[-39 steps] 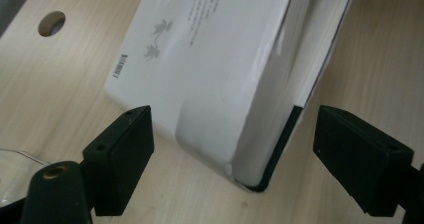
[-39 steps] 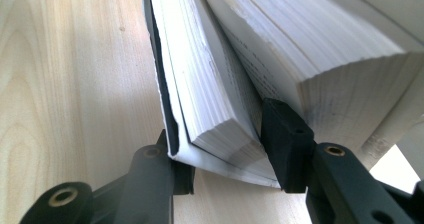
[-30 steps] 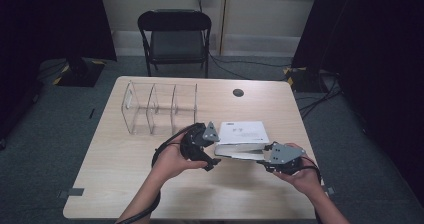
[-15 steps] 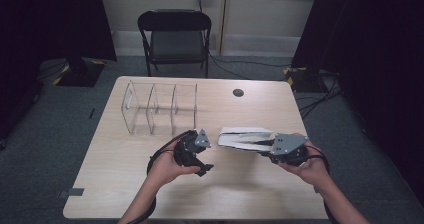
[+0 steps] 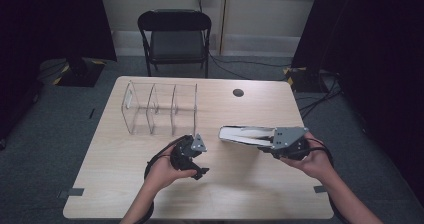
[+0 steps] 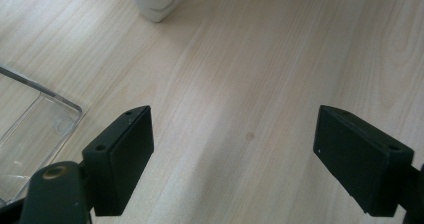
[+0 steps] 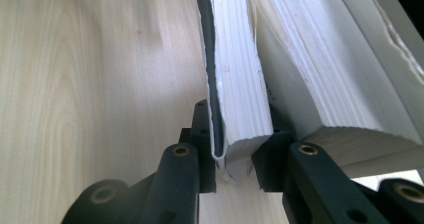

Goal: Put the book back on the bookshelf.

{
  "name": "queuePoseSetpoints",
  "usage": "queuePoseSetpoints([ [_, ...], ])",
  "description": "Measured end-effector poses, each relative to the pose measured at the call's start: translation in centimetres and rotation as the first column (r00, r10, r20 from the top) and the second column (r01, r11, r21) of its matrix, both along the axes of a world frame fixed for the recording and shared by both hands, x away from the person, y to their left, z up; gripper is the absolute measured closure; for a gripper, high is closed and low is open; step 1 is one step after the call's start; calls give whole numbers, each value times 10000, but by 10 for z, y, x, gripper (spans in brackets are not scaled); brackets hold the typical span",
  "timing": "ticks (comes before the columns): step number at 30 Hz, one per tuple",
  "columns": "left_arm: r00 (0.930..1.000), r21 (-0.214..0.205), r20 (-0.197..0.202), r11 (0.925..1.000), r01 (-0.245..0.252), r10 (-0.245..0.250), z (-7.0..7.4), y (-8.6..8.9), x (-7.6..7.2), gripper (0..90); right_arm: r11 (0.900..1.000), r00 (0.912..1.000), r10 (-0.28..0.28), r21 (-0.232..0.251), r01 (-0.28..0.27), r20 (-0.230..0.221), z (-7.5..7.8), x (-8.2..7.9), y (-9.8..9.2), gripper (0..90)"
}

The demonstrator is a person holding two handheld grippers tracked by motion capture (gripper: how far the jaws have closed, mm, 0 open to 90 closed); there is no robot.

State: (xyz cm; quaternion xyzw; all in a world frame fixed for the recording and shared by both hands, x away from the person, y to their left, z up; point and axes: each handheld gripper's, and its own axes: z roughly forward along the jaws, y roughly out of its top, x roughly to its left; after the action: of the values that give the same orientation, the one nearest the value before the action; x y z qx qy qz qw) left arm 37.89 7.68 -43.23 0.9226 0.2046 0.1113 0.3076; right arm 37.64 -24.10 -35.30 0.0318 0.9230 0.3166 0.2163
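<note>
We see the book (image 6: 159, 1) cut off at the far edge in the left gripper view; the clear organizer (image 6: 30, 129) runs off its left edge.

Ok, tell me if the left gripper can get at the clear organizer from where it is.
Probably yes. The left gripper sits just in front of the clear organizer, jaws open and empty, with bare table between them. The book in the right gripper is off to the side.
</note>
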Motion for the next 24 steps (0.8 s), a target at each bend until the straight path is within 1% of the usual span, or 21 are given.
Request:
queuePoseSetpoints([
  [1, 10000, 0, 0, 10000, 0, 0, 0, 0, 0, 163, 10000, 10000, 0, 0, 0, 0, 0, 0, 0, 751],
  [3, 10000, 27, 38, 10000, -33, 33, -1, 0, -1, 163, 10000, 9999, 13, -26, -14, -159, 3, 1, -1, 755],
  [4, 9999, -114, -87, 9999, 68, -69, -4, 0, -1, 161, 10000, 9997, 35, -44, -36, -227, 5, 1, -1, 755],
  [5, 9999, -114, -87, 9999, 68, -69, -4, 0, -1, 161, 10000, 9995, 46, -62, -48, -305, 6, 2, -1, 756],
  [6, 10000, -193, -78, 9998, -8, 7, -7, 0, -2, 160, 9999, 9994, 67, -85, -70, -348, 8, 2, -1, 756],
  [7, 10000, -193, -78, 9998, -8, 7, -7, 0, -2, 161, 9999, 9994, 67, -85, -70, -348, 8, 2, -1, 756],
  [9, 9998, -98, -203, 9999, 71, -73, -12, 1, -2, 164, 9999, 9984, 88, -79, -92, -561, 10, 3, -2, 759],
  [11, 9997, -151, -237, 9999, 34, -38, -14, 1, -2, 162, 9999, 9977, 125, -86, -131, -663, 12, 3, -3, 759],
  [13, 9995, -169, -285, 9998, 97, -102, -16, 3, -2, 162, 9998, 9970, 165, -94, -172, -754, 13, 2, -4, 759],
  [14, 9994, -215, -292, 9996, 158, -165, -20, 3, -1, 162, 9998, 9966, 167, -69, -173, -806, 14, 2, -4, 759],
  [15, 9994, -215, -292, 9996, 158, -165, -20, 3, -1, 162, 9998, 9966, 167, -69, -173, -806, 14, 2, -4, 759],
  [16, 9993, -199, -381, 9998, 31, -39, -25, 4, -1, 162, 9998, 9959, 196, -52, -201, -878, 14, 2, -5, 760],
  [17, 9993, -199, -381, 9998, 31, -39, -25, 4, -1, 163, 9998, 9959, 196, -52, -201, -878, 14, 2, -5, 760],
  [18, 9989, -248, -460, 9997, 24, -36, -29, 5, 0, 163, 9997, 9949, 212, -60, -219, -984, 16, 2, -5, 760],
  [19, 9989, -248, -460, 9997, 24, -36, -29, 5, 0, 163, 9996, 9942, 257, -75, -266, -1040, 16, 2, -6, 760],
  [21, 9987, -153, -518, 9999, -19, 11, -33, 7, 1, 163, 9996, 9935, 270, -55, -278, -1103, 17, 2, -6, 760],
  [22, 9977, -232, -673, 9997, -31, 16, -37, 9, 1, 168, 9995, 9916, 302, -44, -310, -1260, 19, 3, -7, 761],
  [23, 9977, -232, -673, 9997, -31, 16, -37, 9, 1, 171, 9995, 9916, 302, -44, -310, -1260, 19, 3, -7, 761],
  [24, 9978, -210, -668, 9998, -64, 50, -40, 11, 1, 171, 9995, 9898, 318, -46, -328, -1387, 20, 3, -7, 761],
])
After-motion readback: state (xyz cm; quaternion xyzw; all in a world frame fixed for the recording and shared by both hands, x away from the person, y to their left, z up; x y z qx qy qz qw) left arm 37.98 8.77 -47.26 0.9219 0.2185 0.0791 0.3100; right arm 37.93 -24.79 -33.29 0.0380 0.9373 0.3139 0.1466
